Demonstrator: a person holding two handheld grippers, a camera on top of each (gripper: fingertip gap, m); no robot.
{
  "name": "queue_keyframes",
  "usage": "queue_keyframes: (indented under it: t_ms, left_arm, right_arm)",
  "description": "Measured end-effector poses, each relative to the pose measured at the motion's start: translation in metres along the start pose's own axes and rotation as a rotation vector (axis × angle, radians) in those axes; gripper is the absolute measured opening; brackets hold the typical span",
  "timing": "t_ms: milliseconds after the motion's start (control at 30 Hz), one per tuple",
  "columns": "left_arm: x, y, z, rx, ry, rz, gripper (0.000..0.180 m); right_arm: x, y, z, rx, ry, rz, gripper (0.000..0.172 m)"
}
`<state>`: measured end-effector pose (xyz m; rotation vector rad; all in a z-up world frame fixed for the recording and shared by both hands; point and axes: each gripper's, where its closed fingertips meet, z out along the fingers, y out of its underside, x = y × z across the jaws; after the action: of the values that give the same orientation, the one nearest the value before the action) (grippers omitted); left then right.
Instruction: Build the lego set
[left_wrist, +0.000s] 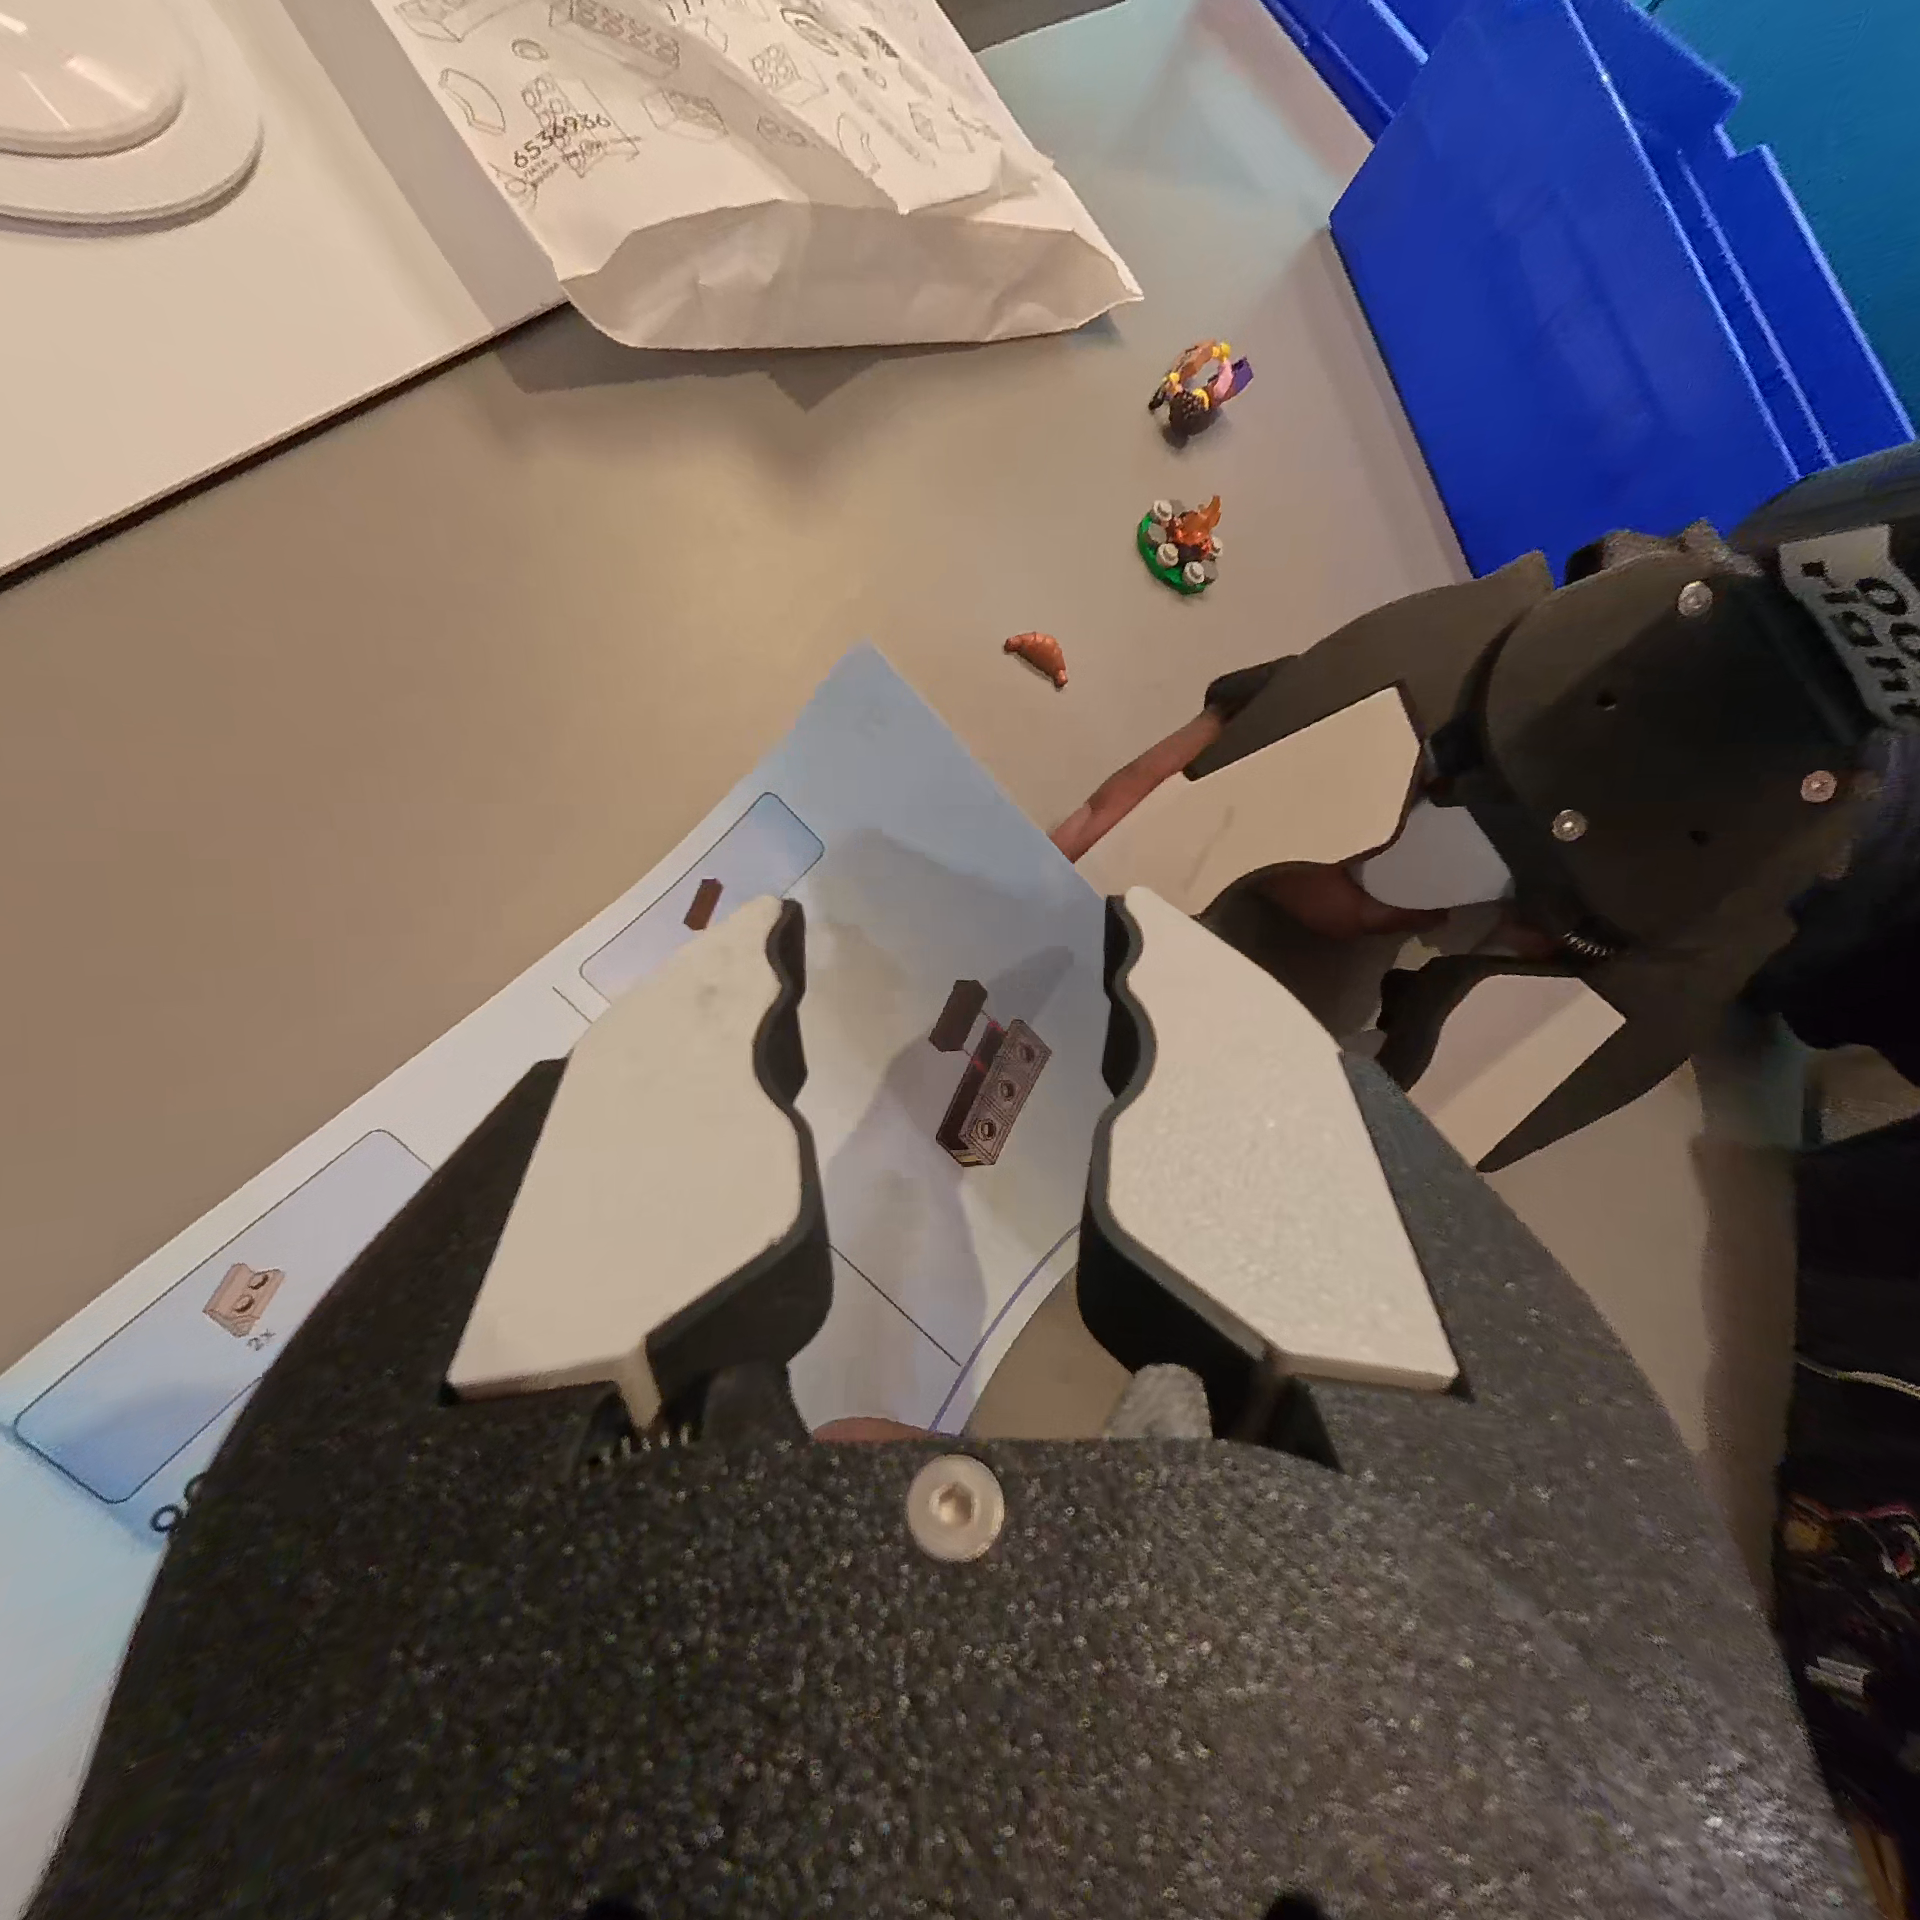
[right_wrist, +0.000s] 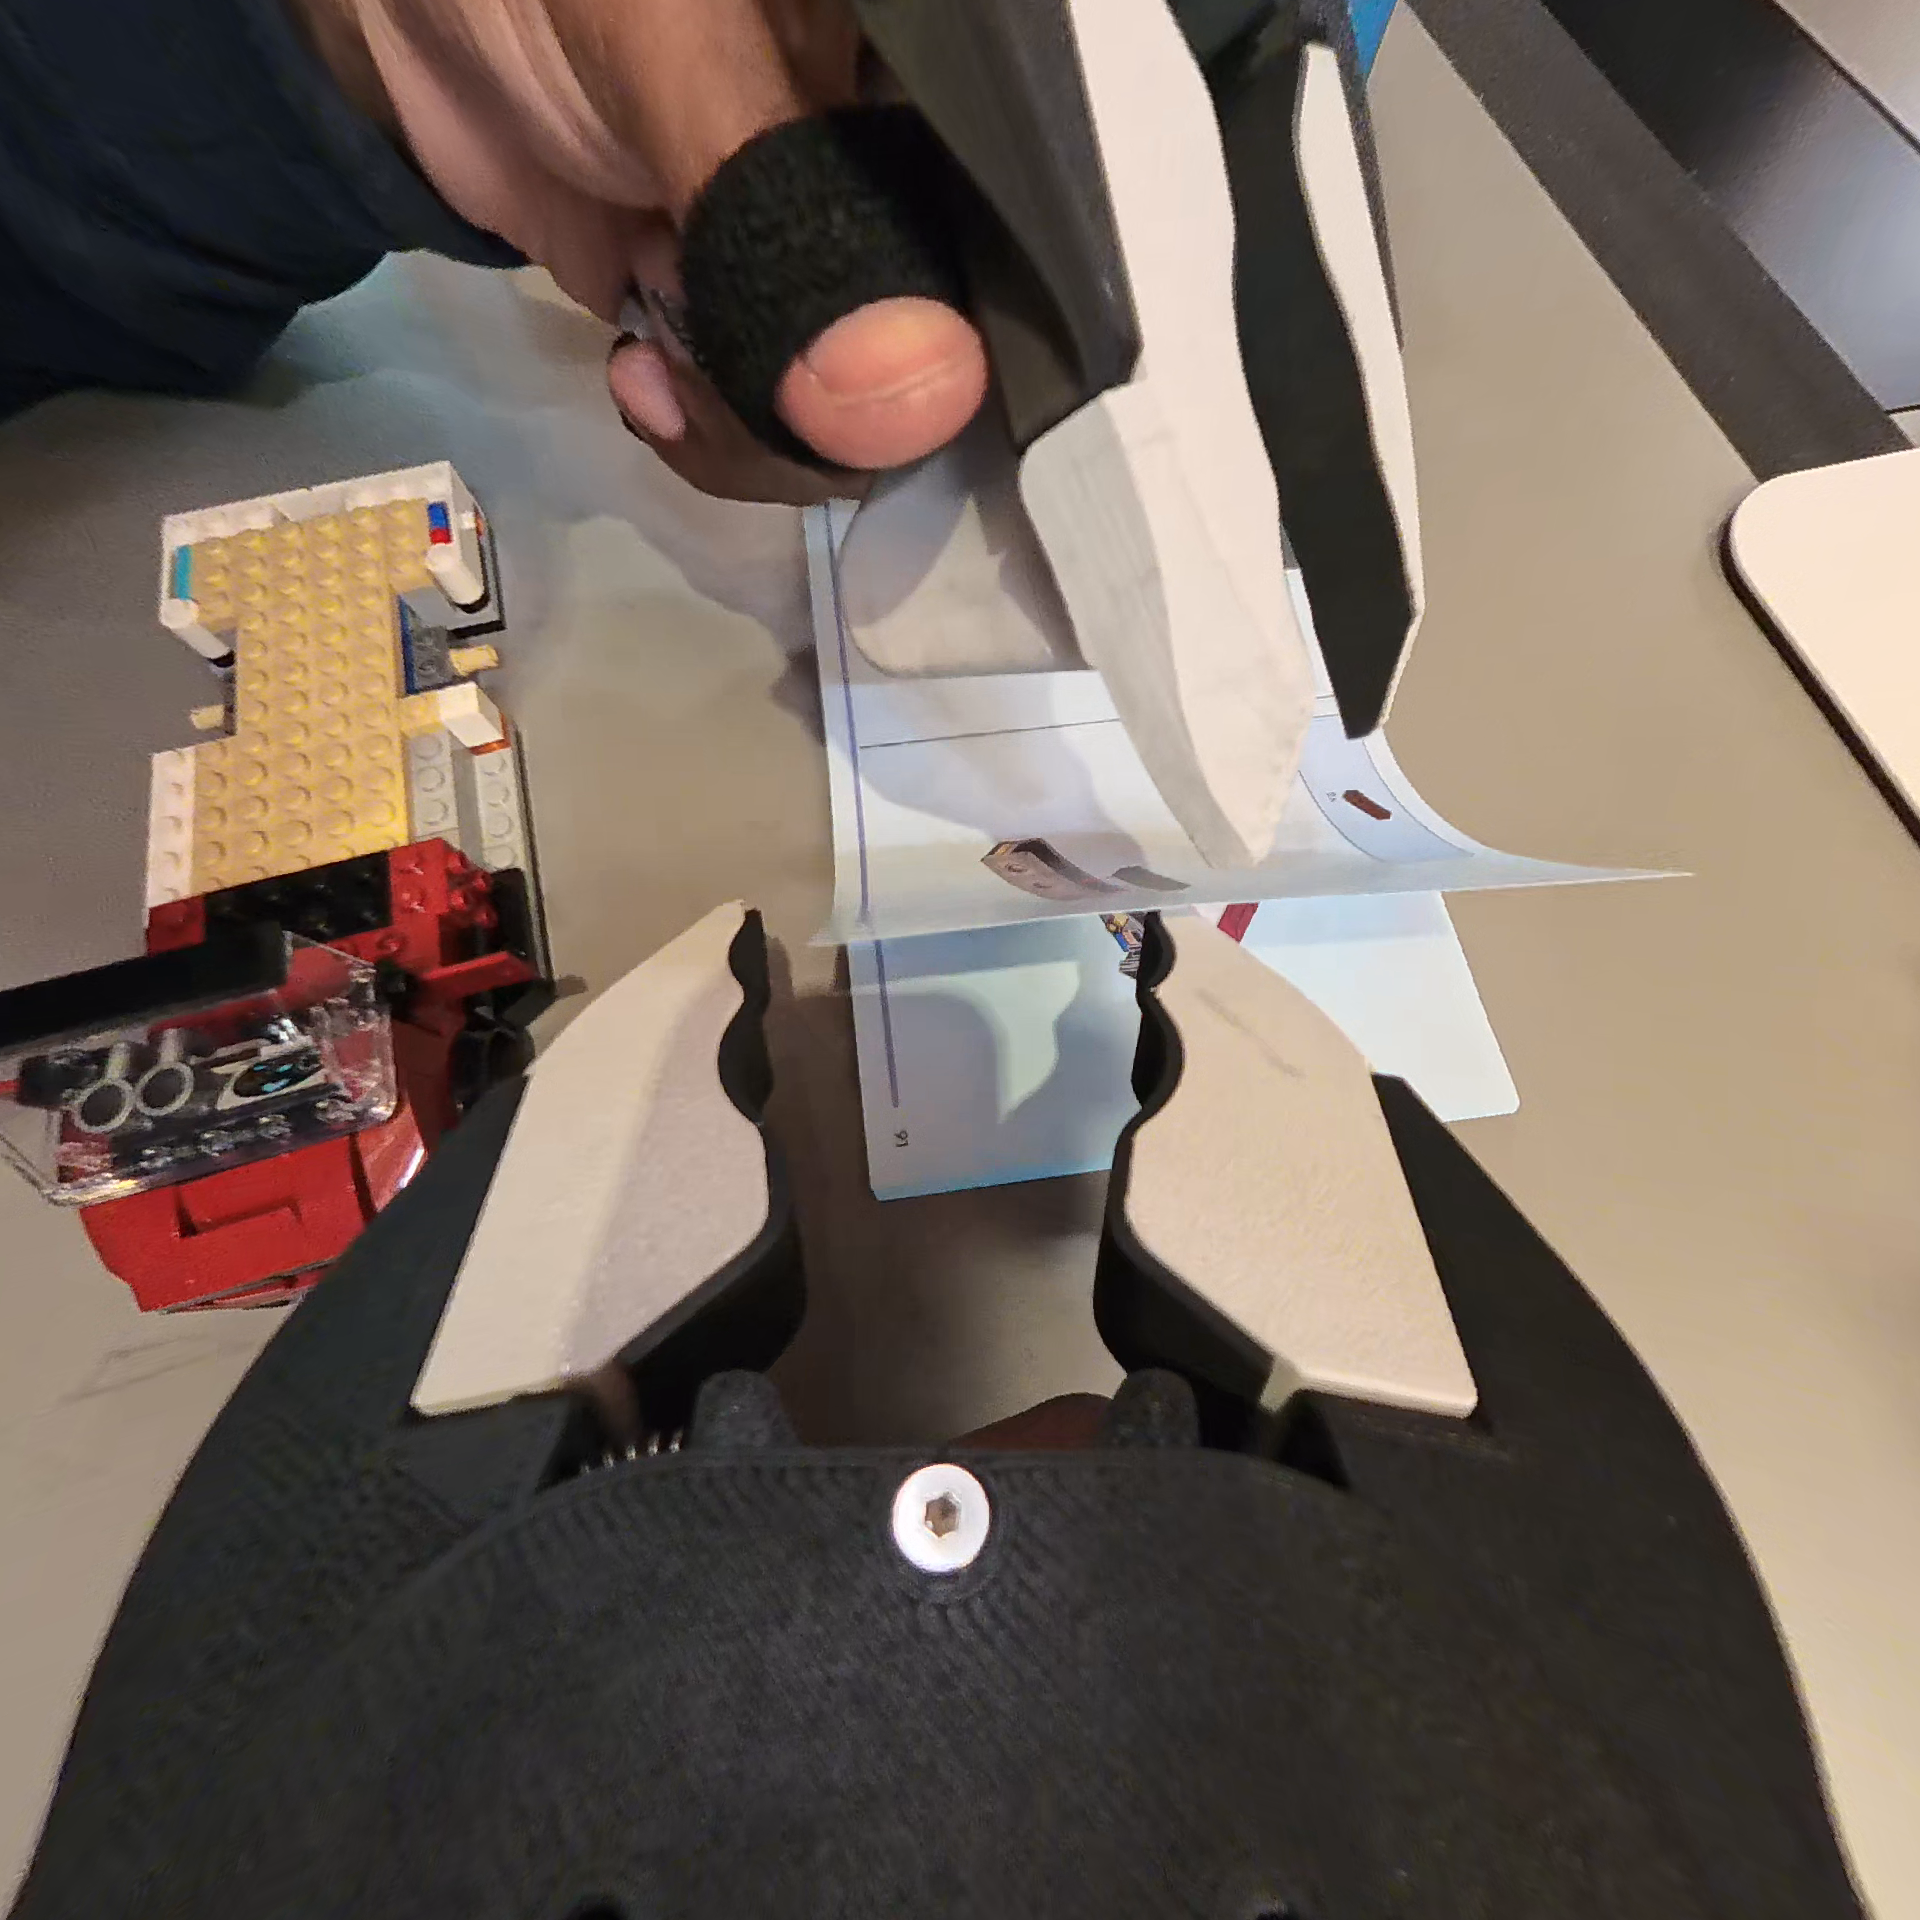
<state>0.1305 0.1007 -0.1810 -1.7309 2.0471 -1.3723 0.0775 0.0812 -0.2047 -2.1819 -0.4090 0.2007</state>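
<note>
Right gripper (right_wrist: 951, 935) view only: brick model (right_wrist: 312, 831) beside booklet (right_wrist: 1351, 1039).

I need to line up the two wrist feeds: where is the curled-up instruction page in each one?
Left wrist view: the instruction page fills the centre, seen between the open fingers of the left hand-held gripper.
Right wrist view: the instruction page is at centre, just beyond the right hand-held gripper, its edge lifted off the booklet.
Shared landmark: the printed dark brick drawing on that page.
</note>
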Motion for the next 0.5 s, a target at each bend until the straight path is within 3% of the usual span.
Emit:
queue_keyframes:
  t_ms: [500]
  left_arm:
    - [-0.0026, 0.0013, 0.0024, -0.004, -0.026, 0.011, 0.055]
  right_arm:
    - [0.0001, -0.0010, 0.0000, 0.006, 0.000, 0.003, 0.068]
